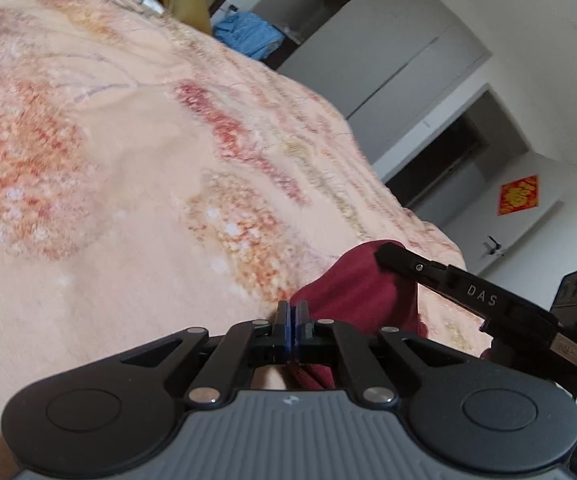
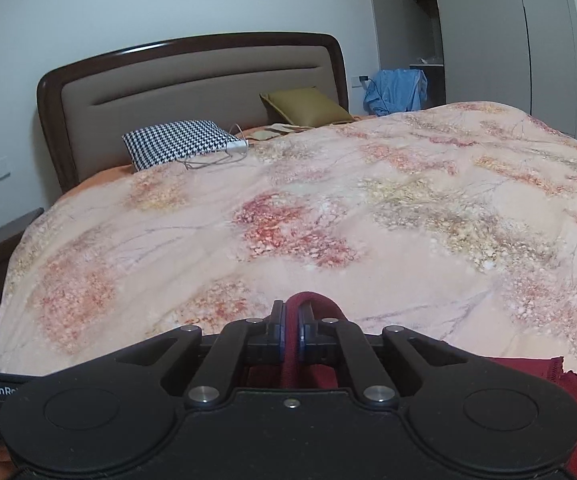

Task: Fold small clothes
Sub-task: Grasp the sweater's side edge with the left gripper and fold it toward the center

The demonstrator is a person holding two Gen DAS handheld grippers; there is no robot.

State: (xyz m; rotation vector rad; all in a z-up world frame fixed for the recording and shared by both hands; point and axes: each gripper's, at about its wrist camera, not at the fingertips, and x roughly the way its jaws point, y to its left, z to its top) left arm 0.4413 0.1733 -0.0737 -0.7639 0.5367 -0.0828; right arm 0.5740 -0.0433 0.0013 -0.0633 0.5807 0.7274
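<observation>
Nearest, left gripper (image 1: 292, 312) clamped with pads together on an edge of the dark red garment (image 1: 352, 292), which lies bunched on the near edge of the floral peach bedspread (image 1: 148, 160); right gripper (image 2: 291, 316) pinched on a thick rolled fold of the same red cloth, scalloped hem and a small label showing at lower right. Further off, bedspread stretching flat toward a houndstooth pillow (image 2: 176, 142), a white cable and an olive cushion (image 2: 308, 106). Beyond, brown padded headboard (image 2: 192, 80), blue cloth (image 2: 396, 90) draped beside grey wardrobe doors (image 2: 484, 40).
</observation>
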